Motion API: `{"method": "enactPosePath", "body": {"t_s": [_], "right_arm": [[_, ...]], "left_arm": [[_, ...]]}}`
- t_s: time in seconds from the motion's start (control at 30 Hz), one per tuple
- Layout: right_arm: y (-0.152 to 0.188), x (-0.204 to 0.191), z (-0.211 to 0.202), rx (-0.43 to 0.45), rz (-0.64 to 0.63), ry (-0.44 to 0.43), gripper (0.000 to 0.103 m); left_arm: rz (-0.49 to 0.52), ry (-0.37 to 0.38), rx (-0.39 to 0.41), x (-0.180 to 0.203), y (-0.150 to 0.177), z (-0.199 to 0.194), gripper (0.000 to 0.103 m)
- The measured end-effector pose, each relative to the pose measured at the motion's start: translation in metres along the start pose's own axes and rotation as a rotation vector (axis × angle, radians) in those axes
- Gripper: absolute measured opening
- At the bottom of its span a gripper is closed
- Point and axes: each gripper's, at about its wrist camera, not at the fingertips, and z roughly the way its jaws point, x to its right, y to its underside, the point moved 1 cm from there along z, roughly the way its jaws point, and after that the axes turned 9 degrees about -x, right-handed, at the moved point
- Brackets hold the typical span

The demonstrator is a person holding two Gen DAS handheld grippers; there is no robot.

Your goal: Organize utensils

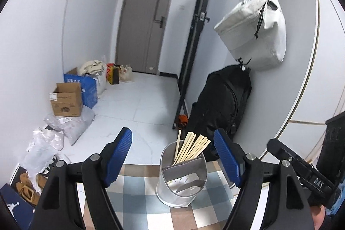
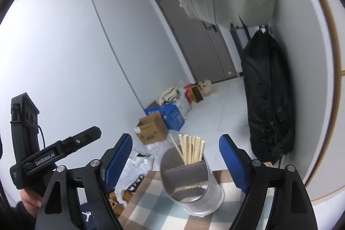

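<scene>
A metal utensil holder (image 1: 182, 178) stands on the checked tablecloth (image 1: 138, 208), split inside by a grey divider. Several wooden chopsticks (image 1: 192, 149) lean in its far compartment; the near compartment looks empty. My left gripper (image 1: 172, 156) is open, and the holder shows in the gap between its blue pads (image 1: 117, 158), which touch nothing. The right wrist view shows the same holder (image 2: 189, 178) with the chopsticks (image 2: 190, 151) upright in its far half. My right gripper (image 2: 175, 158) is open too, nothing between its fingers. The other gripper's body appears at each view's edge.
The table edge lies just past the holder. Beyond it are cardboard boxes (image 1: 66, 98), plastic bags (image 1: 51, 139) and shoes on the tiled floor. A black backpack (image 1: 222, 100) leans on the right wall under a hanging white bag (image 1: 254, 31). A grey door (image 1: 144, 23) closes the hallway.
</scene>
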Motion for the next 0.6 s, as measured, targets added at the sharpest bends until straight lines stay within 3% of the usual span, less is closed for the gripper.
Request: {"method": "enactPosePath", "body": {"t_s": [0.1,0.3,0.4,0.6], "right_arm": [[0.004,-0.01,-0.018,0.02,-0.026,0.001,0.085],[0.014,-0.026,-0.05,0.065,-0.07,0.002,0.096],[0.02,-0.031,-0.061,0.084,-0.09,0.001,0.101],[0.038,-0.038,-0.082,0.122,-0.127,0.007,0.103]], "left_arm": [[-0.009,-0.023,0.02,0.004,0.004,-0.013,0.085],[0.011,-0.052,0.069,0.016,0.015,-0.038,0.088],[0.022,-0.063,0.098,0.021,0.021,-0.049,0.099],[0.045,-0.1,0.171,0.024,0.037,-0.067,0.102]]}}
